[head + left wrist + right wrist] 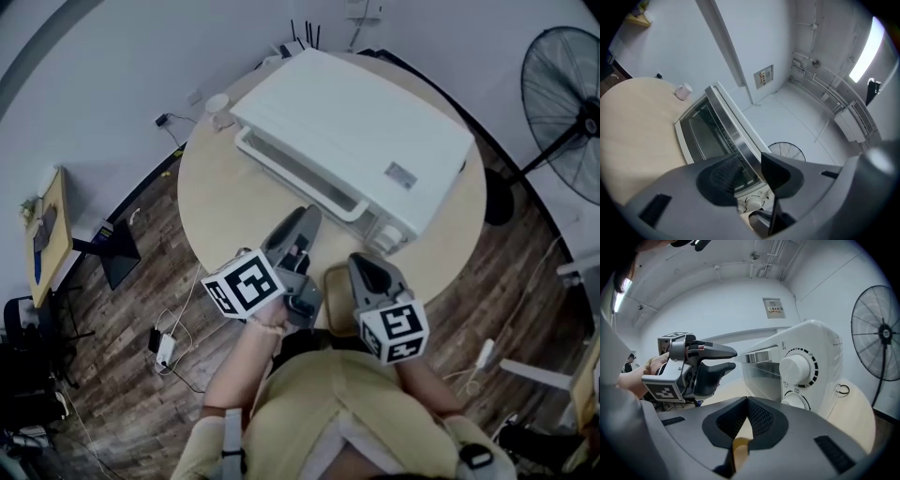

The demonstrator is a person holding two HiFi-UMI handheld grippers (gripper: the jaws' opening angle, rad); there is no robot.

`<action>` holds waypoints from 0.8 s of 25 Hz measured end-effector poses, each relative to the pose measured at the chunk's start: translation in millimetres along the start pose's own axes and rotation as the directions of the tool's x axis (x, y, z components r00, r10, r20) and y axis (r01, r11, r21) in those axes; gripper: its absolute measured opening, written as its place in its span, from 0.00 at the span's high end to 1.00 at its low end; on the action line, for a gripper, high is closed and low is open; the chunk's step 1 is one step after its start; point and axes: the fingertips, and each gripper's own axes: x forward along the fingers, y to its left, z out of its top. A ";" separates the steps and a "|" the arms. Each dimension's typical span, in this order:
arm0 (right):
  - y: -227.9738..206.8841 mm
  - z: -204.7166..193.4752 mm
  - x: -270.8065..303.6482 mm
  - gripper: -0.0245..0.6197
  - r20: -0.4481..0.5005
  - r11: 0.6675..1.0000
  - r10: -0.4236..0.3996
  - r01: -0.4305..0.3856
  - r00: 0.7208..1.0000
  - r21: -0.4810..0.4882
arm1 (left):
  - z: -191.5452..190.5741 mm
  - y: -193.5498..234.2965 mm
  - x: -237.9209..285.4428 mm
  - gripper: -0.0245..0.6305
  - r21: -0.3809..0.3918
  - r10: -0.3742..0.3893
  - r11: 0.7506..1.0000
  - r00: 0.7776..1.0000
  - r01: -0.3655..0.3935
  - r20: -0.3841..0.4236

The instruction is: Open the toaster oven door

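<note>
A white toaster oven stands on the round table with its glass door shut. The metal door handle runs along the door's top edge. My left gripper points at the front of the door, jaws open. In the left gripper view the handle bar passes through the gap between its pads, and no pad presses on it. The right gripper view shows the left gripper with its tips at the handle's end. My right gripper hangs near the oven's knob end, shut and holding nothing.
Two white knobs sit on the oven's right end panel. A small cup stands on the table behind the oven's left corner. A floor fan stands to the right of the table. Cables and a power strip lie on the wooden floor at left.
</note>
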 end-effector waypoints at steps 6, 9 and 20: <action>2.2 1.6 6.8 0.96 0.000 0.999 -0.039 0.039 0.999 0.009 | 8.3 8.1 7.1 0.75 -0.063 -0.027 0.998 0.999 0.026 -0.020; 1.3 3.3 9.9 0.96 0.001 0.998 -0.057 0.057 0.998 0.012 | 11.6 8.4 11.7 0.74 -0.092 -0.053 0.994 0.998 0.051 -0.021; 0.1 2.8 21.7 0.96 -0.006 0.993 -0.111 0.111 0.994 0.036 | 23.3 17.1 25.3 0.72 -0.130 -0.086 0.988 0.995 0.079 -0.051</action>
